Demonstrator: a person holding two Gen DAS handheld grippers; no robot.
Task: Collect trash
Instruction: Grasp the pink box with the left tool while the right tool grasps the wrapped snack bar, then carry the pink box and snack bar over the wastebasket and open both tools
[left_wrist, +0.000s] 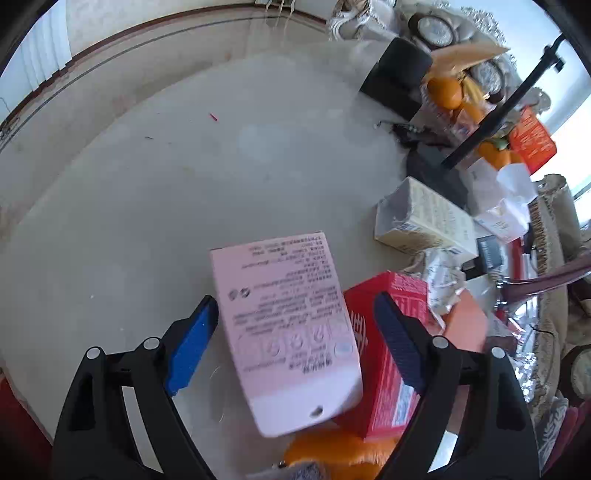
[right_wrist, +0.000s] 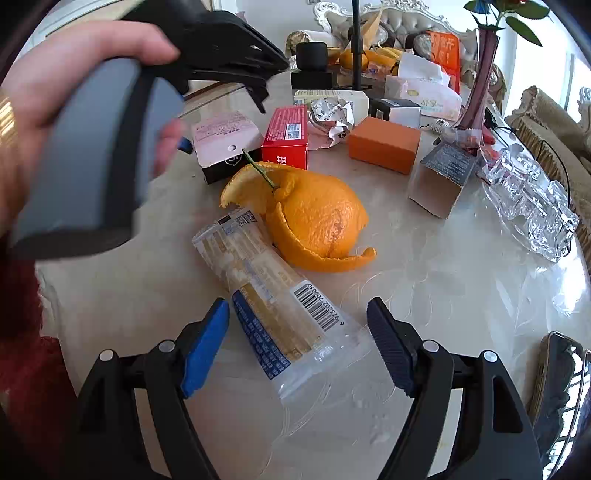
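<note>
A pink printed box (left_wrist: 284, 332) lies on the pale table, leaning against a red box (left_wrist: 384, 354). My left gripper (left_wrist: 295, 299) hovers over it, open; its left pad is at the box's edge and its right pad is over the red box. In the right wrist view a clear plastic wrapper with a barcode (right_wrist: 273, 310) lies flat between the fingers of my right gripper (right_wrist: 298, 302), which is open and not pressing on it. Just beyond sits an orange peel (right_wrist: 314, 218). A hand (right_wrist: 74, 74) holds the left gripper over the pink box (right_wrist: 225, 136).
Behind the red box (right_wrist: 288, 133) are crumpled paper (right_wrist: 332, 114), an orange box (right_wrist: 384, 144) and an open cardboard box (right_wrist: 443, 177). A glass dish (right_wrist: 532, 199), a vase (right_wrist: 480, 85) and a phone (right_wrist: 557, 376) stand to the right. A cream carton (left_wrist: 424, 221) lies nearby.
</note>
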